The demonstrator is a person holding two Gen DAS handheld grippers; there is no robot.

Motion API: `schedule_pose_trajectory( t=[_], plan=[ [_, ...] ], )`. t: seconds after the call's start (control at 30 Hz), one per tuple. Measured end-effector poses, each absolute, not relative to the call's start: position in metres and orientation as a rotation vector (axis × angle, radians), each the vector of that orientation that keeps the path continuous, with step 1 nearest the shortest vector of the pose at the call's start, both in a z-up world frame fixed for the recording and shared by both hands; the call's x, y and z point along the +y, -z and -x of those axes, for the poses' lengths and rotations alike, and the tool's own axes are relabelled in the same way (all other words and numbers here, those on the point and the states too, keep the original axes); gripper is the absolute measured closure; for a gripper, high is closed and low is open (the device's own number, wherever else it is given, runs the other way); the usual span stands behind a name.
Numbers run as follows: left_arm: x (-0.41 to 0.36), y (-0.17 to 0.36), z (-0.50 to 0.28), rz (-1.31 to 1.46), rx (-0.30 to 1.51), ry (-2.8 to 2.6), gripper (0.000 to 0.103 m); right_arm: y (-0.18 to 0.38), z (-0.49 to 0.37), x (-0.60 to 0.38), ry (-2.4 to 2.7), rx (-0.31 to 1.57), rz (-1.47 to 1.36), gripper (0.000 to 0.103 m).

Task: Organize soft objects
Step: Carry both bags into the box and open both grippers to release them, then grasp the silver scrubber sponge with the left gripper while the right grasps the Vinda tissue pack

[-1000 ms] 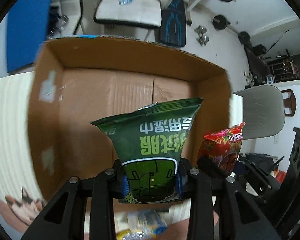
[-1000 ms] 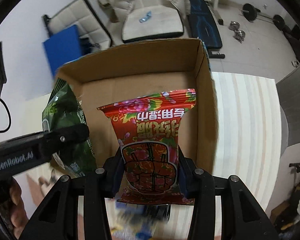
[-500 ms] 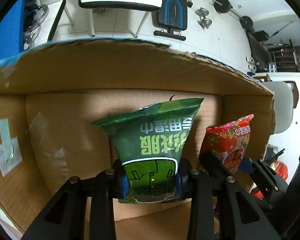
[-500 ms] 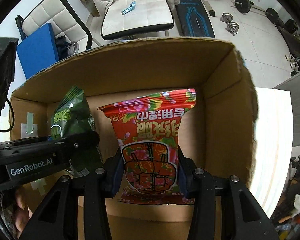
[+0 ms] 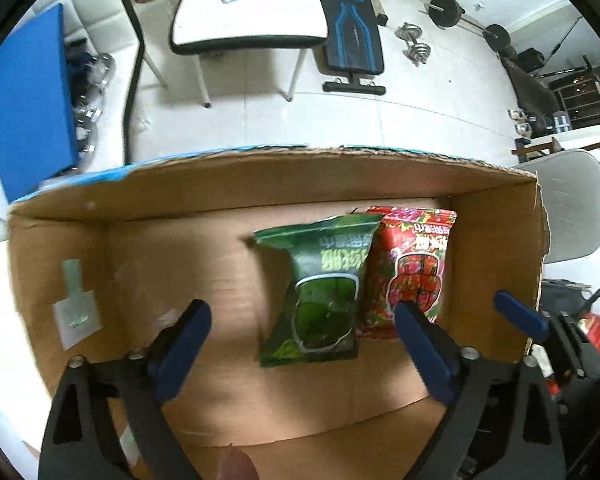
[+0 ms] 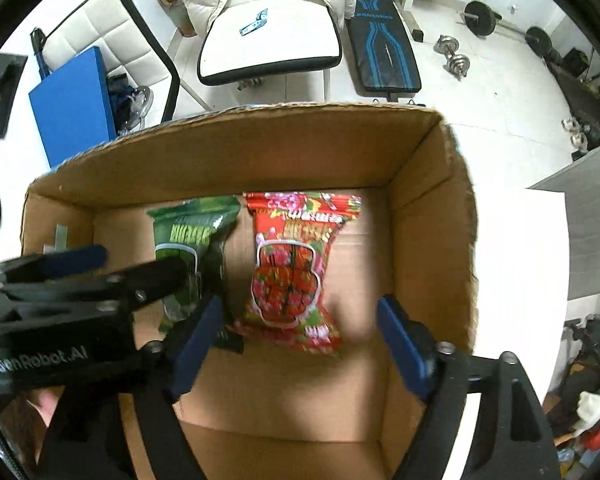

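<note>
While both grippers hover over the cardboard box (image 5: 260, 184):
Green packet (image 5: 324, 292): flat on the box floor, touching the red packet (image 5: 414, 268).
Left gripper (image 5: 300, 344): fingers spread wide, empty.
Right gripper (image 6: 300, 340): fingers wide apart, empty.

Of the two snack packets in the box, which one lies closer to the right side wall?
The red packet; the green packet lies on its left, farther from that wall of the cardboard box.

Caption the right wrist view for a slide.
Open right tongs above a cardboard box where red packet and green packet lie side by side.
</note>
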State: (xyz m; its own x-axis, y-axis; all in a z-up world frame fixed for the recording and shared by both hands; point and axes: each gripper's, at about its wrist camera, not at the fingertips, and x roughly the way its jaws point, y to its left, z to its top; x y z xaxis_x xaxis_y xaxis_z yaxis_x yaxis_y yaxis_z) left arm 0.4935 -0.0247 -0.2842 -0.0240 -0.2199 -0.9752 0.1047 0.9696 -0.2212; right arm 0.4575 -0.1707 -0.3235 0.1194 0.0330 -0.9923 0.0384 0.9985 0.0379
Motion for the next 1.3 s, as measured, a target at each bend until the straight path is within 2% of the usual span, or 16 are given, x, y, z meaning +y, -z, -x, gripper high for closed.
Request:
schedule_pose_trajectory(
  t=[0.13, 0.4, 0.63, 0.8, 0.93, 1.03, 1.17, 1.23, 1.27, 1.3],
  plan=[
    [-0.020, 0.273, -0.477, 0.059, 1.531, 0.216, 0.002, 0.311, -0.438, -0.168, -0.005, 1.441, -0.044, 0.000],
    [-0.004, 0.245, -0.431, 0.061, 1.471, 0.165, 0.002, 0.285, -0.400, -0.164, -0.048, 1.392, -0.063, 0.000],
    [0.006, 0.197, -0.392, 0.105, 1.374, 0.127, 0.002, 0.244, -0.361, -0.159, -0.144, 1.323, -0.084, 0.000],
    [0.023, 0.173, -0.318, 0.103, 1.294, 0.017, 0.002, 0.217, -0.291, -0.148, -0.263, 1.262, -0.038, 0.000],
    [0.046, 0.201, -0.245, 0.141, 1.325, -0.107, 0.002, 0.253, -0.223, -0.129, -0.357, 1.353, 0.086, 0.000],
    [0.060, 0.247, -0.193, 0.220, 1.442, -0.175, 0.002, 0.295, -0.191, -0.114, -0.393, 1.446, 0.182, 0.000],
    [0.060, 0.307, -0.143, 0.270, 1.595, -0.208, 0.002, 0.343, -0.168, -0.092, -0.430, 1.497, 0.288, 0.002],
    [0.060, 0.318, -0.125, 0.307, 1.582, -0.231, 0.004, 0.362, -0.162, -0.081, -0.439, 1.508, 0.352, 0.003],
    [0.059, 0.324, -0.119, 0.313, 1.592, -0.239, 0.004, 0.370, -0.158, -0.078, -0.440, 1.514, 0.376, 0.004],
    [0.057, 0.329, -0.115, 0.316, 1.604, -0.237, 0.004, 0.377, -0.157, -0.078, -0.448, 1.524, 0.378, 0.012]
  ],
)
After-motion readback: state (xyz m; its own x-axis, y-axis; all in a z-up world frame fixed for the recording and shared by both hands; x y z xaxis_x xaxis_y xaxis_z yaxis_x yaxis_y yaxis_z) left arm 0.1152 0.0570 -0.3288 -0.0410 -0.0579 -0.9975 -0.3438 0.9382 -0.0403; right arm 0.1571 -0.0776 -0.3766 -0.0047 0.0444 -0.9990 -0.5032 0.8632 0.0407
